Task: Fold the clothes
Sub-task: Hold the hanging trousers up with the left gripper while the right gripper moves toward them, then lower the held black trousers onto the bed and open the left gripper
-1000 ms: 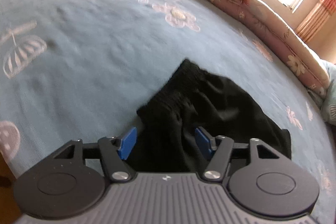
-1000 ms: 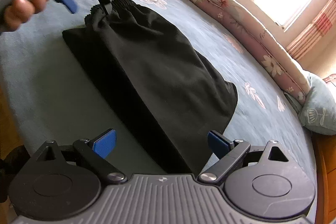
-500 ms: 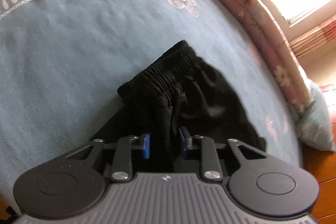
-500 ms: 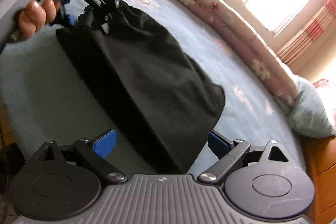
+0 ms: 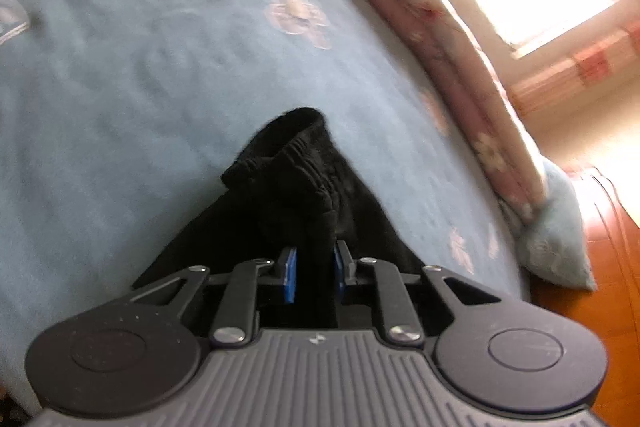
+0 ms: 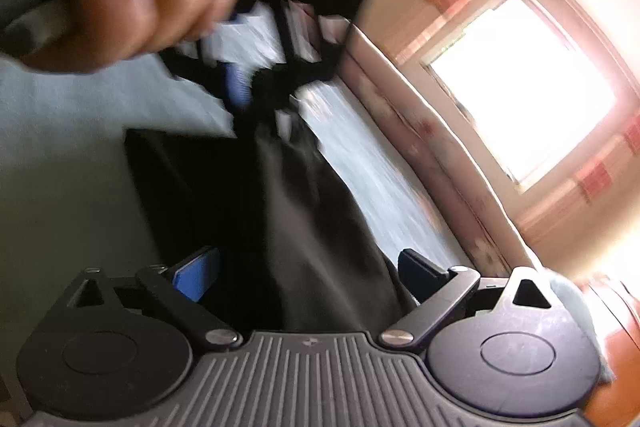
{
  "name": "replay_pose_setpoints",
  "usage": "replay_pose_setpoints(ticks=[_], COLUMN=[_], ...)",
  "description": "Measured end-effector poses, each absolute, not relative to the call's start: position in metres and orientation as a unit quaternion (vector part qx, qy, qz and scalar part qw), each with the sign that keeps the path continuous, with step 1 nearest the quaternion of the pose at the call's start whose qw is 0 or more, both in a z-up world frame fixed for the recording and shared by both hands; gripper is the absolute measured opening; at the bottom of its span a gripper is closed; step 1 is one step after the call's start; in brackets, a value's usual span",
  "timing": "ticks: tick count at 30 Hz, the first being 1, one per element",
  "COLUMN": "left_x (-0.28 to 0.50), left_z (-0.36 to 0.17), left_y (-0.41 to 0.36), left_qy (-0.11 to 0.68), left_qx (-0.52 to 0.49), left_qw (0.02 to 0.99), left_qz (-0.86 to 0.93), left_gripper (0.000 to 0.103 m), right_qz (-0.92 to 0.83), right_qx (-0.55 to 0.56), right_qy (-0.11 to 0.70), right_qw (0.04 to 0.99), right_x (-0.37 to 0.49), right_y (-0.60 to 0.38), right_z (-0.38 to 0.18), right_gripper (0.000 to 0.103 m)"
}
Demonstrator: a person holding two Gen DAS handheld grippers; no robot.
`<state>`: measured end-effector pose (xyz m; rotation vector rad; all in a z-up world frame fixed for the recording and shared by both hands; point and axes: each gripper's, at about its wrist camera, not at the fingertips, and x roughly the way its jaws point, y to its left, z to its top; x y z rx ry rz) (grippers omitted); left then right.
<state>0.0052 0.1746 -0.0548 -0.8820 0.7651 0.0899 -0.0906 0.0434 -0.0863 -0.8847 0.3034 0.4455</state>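
A: Your left gripper just closed on the black elastic-waist shorts, waistband end, on the blue floral bedspread.

B: Right gripper gapes wide, shorts beneath. Fold can start.

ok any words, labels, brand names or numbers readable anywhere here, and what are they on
No readable text in either view.
Left gripper body: a small pale emblem, a mark and not letters.
Right gripper body: the same kind of small emblem, not legible.
Black shorts: no label or print visible.
Blue bedspread: flower patterns only, no words.
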Motion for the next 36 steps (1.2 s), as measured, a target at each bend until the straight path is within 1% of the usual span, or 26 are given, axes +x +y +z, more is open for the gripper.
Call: replay_pose_setpoints(ticks=[5, 9, 13, 17, 25, 28, 30, 31, 32, 33, 36], left_x=[0.017, 0.021, 0.021, 0.020, 0.016, 0.015, 0.014, 0.013, 0.012, 0.011, 0.009], left_z=[-0.052, -0.047, -0.044, -0.046, -0.048, -0.051, -0.053, -0.054, -0.055, -0.056, -0.061], left_y=[0.174, 0.177, 0.176, 0.177, 0.179, 0.178, 0.178, 0.178, 0.178, 0.179, 0.180], left_qy=[0.376, 0.378, 0.378, 0.381, 0.391, 0.394, 0.399, 0.401, 0.403, 0.404, 0.414], left_qx=[-0.388, -0.389, -0.386, -0.385, -0.382, -0.380, -0.378, -0.378, -0.380, -0.381, -0.382], left_qw=[0.841, 0.840, 0.841, 0.840, 0.838, 0.837, 0.835, 0.835, 0.833, 0.831, 0.827], left_qz=[-0.006, -0.031, -0.034, -0.031, -0.021, -0.016, -0.011, -0.009, -0.007, -0.006, -0.004], left_gripper=[0.016, 0.016, 0.016, 0.016, 0.016, 0.016, 0.016, 0.016, 0.016, 0.016, 0.016], right_qz=[0.231, 0.212, 0.187, 0.143, 0.084, 0.065, 0.061, 0.061, 0.063, 0.064, 0.058], right_qx=[-0.415, -0.452, -0.470, -0.479, -0.522, -0.522, -0.521, -0.517, -0.511, -0.502, -0.492], right_qy=[0.144, 0.126, 0.125, 0.154, 0.212, 0.230, 0.229, 0.231, 0.236, 0.244, 0.259], right_qw=[0.868, 0.857, 0.854, 0.852, 0.822, 0.819, 0.820, 0.822, 0.824, 0.827, 0.829], right_x=[-0.085, -0.078, -0.069, -0.061, -0.060, -0.058, -0.057, -0.057, -0.054, -0.051, -0.049], right_y=[0.046, 0.046, 0.048, 0.037, -0.027, -0.046, -0.051, -0.053, -0.053, -0.053, -0.058], right_z=[-0.084, -0.095, -0.103, -0.105, -0.116, -0.119, -0.120, -0.118, -0.116, -0.114, -0.113], right_gripper=[0.098, 0.098, 0.098, 0.098, 0.099, 0.099, 0.099, 0.094, 0.087, 0.085, 0.084])
